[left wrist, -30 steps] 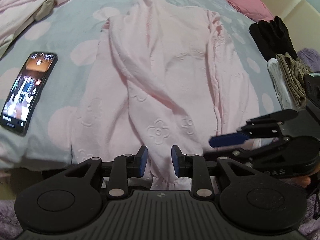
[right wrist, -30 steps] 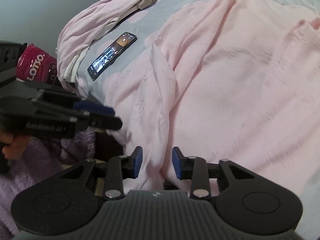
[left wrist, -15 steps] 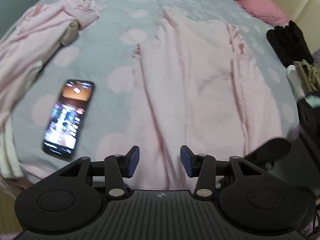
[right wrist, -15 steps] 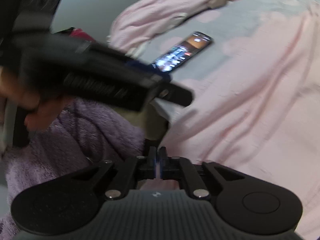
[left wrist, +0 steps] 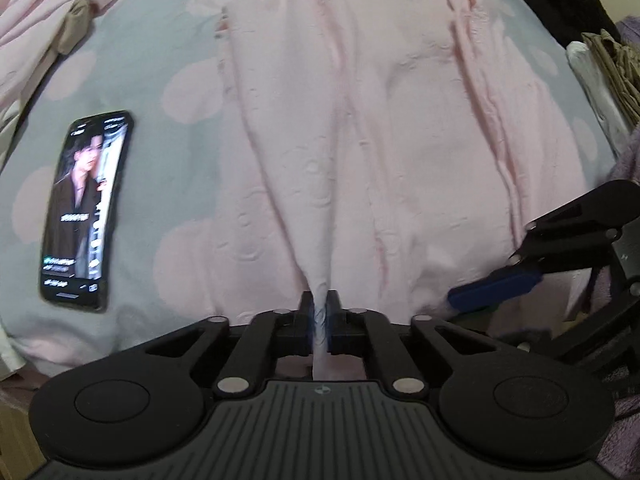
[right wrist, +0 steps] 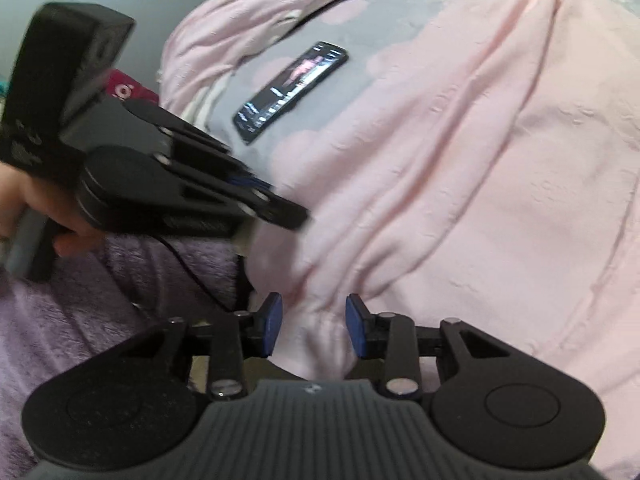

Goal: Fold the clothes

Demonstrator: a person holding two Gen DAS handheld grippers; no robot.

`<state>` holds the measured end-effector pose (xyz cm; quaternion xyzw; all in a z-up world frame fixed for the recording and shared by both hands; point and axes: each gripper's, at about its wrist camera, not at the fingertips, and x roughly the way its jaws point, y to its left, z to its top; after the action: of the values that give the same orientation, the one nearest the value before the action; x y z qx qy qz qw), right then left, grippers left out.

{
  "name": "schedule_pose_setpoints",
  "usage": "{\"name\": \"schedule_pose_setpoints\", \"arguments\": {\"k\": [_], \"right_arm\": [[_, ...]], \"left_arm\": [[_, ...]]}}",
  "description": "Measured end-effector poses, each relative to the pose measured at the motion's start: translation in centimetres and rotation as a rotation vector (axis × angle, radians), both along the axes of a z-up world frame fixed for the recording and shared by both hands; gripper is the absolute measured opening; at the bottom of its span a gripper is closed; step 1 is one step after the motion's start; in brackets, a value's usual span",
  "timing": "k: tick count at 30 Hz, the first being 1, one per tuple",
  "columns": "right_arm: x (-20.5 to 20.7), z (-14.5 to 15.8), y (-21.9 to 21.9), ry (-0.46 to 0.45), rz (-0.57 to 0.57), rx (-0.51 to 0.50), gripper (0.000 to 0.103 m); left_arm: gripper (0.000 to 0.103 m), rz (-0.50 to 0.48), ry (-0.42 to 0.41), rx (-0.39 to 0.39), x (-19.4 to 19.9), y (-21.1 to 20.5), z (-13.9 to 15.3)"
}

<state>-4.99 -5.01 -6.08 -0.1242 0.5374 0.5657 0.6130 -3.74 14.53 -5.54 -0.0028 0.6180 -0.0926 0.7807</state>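
Note:
A pale pink garment (left wrist: pixel 360 128) lies spread on the bed, its near edge at the bed's front. My left gripper (left wrist: pixel 319 312) is shut on a pinched fold of that near edge, and the cloth pulls into a taut ridge toward the jaws. My right gripper (right wrist: pixel 314 330) is open, its blue pads on either side of a bunched bit of the garment's (right wrist: pixel 480 160) hem, not closed on it. The right gripper also shows in the left wrist view (left wrist: pixel 496 286), and the left gripper in the right wrist view (right wrist: pixel 276 204).
A phone (left wrist: pixel 86 204) with a lit screen lies on the grey spotted bedsheet (left wrist: pixel 168 60), left of the garment. Another pink garment (left wrist: pixel 44 28) is heaped at the far left. Dark and folded clothes (left wrist: pixel 568 4) sit at the right. A purple fleece (right wrist: pixel 100 288) is in the foreground.
My left gripper has closed on the garment's near edge and pulled it taut. My right gripper, shut half a second ago, has opened around the hem.

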Motion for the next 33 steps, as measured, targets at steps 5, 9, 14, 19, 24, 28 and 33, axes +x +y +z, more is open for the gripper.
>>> {"name": "schedule_pose_setpoints", "arguments": {"k": [5, 9, 14, 19, 24, 28, 33], "right_arm": [[-0.4, -0.5, 0.8, -0.022, 0.016, -0.036, 0.042], [-0.6, -0.3, 0.8, -0.043, 0.021, -0.029, 0.046], [-0.5, -0.5, 0.4, -0.034, 0.016, -0.041, 0.046], [-0.5, -0.4, 0.7, -0.041, 0.018, -0.031, 0.046], [-0.3, -0.2, 0.5, -0.046, -0.004, -0.027, 0.046], [0.0, 0.0, 0.2, -0.049, -0.027, -0.031, 0.046], [0.8, 0.4, -0.8, -0.043, -0.071, -0.031, 0.046]], "left_arm": [[0.007, 0.115, 0.037, -0.012, -0.1, 2.9, -0.6], [0.05, 0.182, -0.014, 0.012, -1.1, 4.0, 0.0], [0.054, 0.166, -0.023, 0.0, -1.5, 3.8, -0.8], [0.036, 0.131, -0.031, 0.043, -1.3, 2.8, -2.4], [0.01, 0.085, -0.044, 0.056, -1.9, 1.8, -2.2], [0.001, 0.063, -0.064, 0.007, -2.9, 1.4, -0.3], [0.001, -0.047, -0.086, -0.049, -2.8, -0.8, 2.8]]}}
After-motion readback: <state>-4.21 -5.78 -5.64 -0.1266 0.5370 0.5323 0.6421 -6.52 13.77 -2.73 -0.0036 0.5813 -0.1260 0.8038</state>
